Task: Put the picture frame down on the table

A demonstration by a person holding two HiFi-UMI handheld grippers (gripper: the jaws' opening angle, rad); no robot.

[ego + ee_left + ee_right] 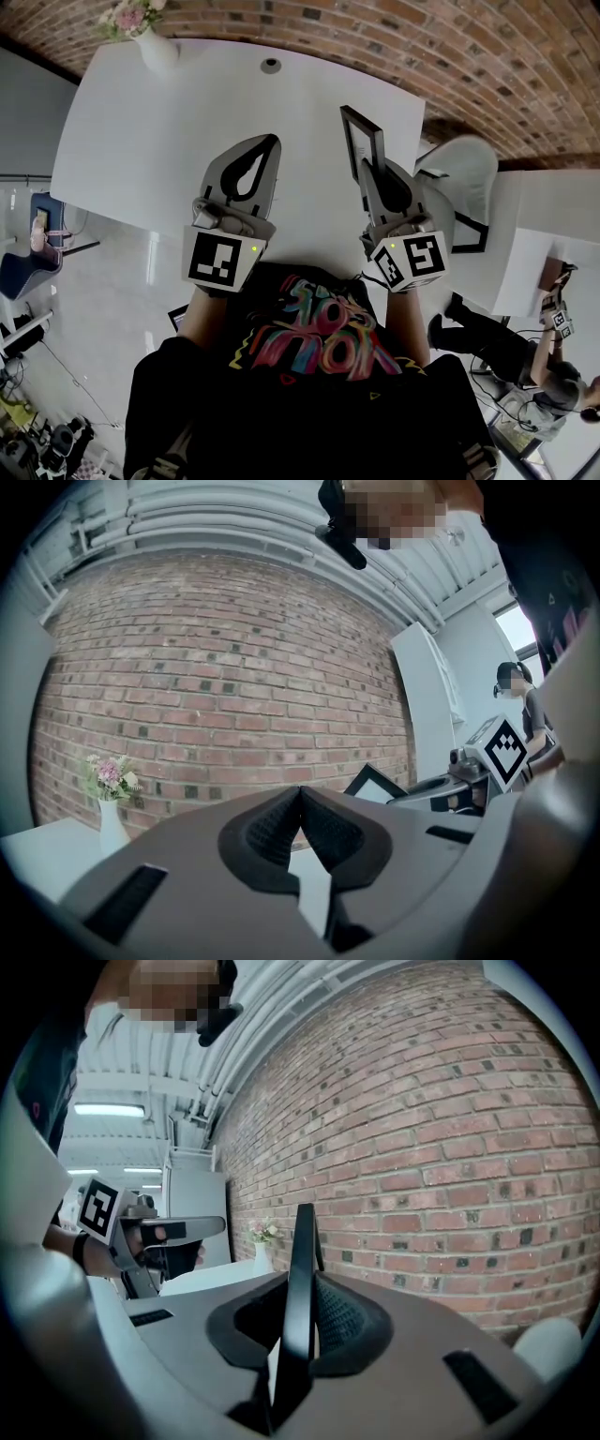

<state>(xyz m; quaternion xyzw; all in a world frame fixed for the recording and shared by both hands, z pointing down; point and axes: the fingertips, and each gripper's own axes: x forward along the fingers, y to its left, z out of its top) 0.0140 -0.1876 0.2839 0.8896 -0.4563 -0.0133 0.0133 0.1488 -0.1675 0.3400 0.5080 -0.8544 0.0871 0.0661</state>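
**Setting the frame down without a knock**

The right claw (368, 169) is clamped on one edge of the thin black rectangular picture frame (360, 139). The frame stands upright and edge-on between the pads, out over the right half of the white counter (141, 141). No view shows whether its lower edge touches the surface. The left claw (269, 142) hovers just to the left, its jaws together with nothing between them.

The step in hand looks like the set-down itself. Done well, it probably means bringing the frame's lower edge to the counter first and then tipping it gently over, not letting go in the air. The grip is on a single thin edge, so a quick roll of the wrist may make the frame swing on the pads; a slow tilt seems safer.

The white vase of pink flowers (155, 42) at the far left corner and the small round grey cable port (271, 66) near the far edge are both well apart from the frame. The counter's right edge is near, though, so a landing towards the middle seems wiser. The jaws should part only once the frame rests fully.
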